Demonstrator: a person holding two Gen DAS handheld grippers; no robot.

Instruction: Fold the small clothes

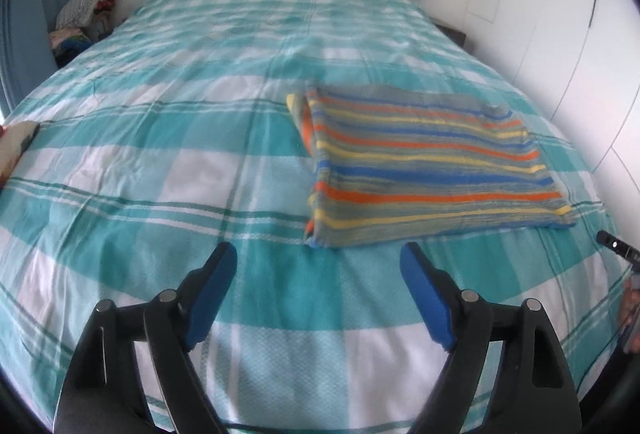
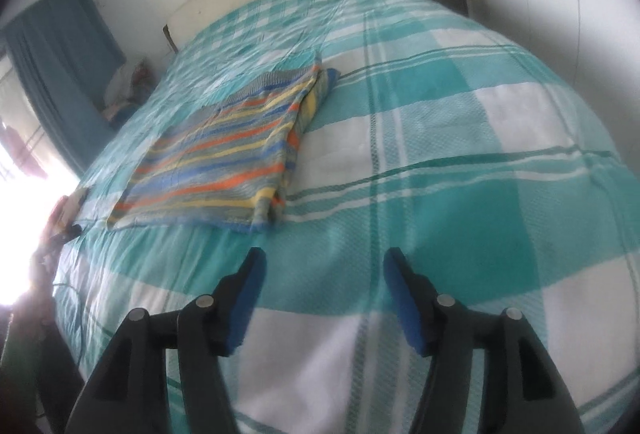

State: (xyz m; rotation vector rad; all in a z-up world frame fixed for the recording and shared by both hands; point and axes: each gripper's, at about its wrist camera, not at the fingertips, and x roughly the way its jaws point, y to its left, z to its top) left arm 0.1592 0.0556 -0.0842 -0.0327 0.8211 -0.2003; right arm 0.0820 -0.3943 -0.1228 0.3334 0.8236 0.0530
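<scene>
Lying flat on the bed (image 1: 168, 162), the striped garment (image 1: 432, 170) is sitting just ahead-right of the left gripper (image 1: 318, 266) and ahead-left of the right gripper (image 2: 324, 270). Both pairs of fingers are gaping wide, holding nothing, the left looking nearer.

Wide teal checked bedspread (image 1: 160, 162) lies bare around both grippers; only the folded striped garment (image 1: 432, 170) rests on it, just ahead between them, white wardrobe doors (image 1: 580, 34) flanking the bed

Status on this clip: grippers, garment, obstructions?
Left gripper open, empty, above the bedspread. Right gripper open, empty. Striped orange, blue and yellow knit garment lies folded flat on the teal-and-white checked bedspread. Nothing between fingers and garment.
</scene>
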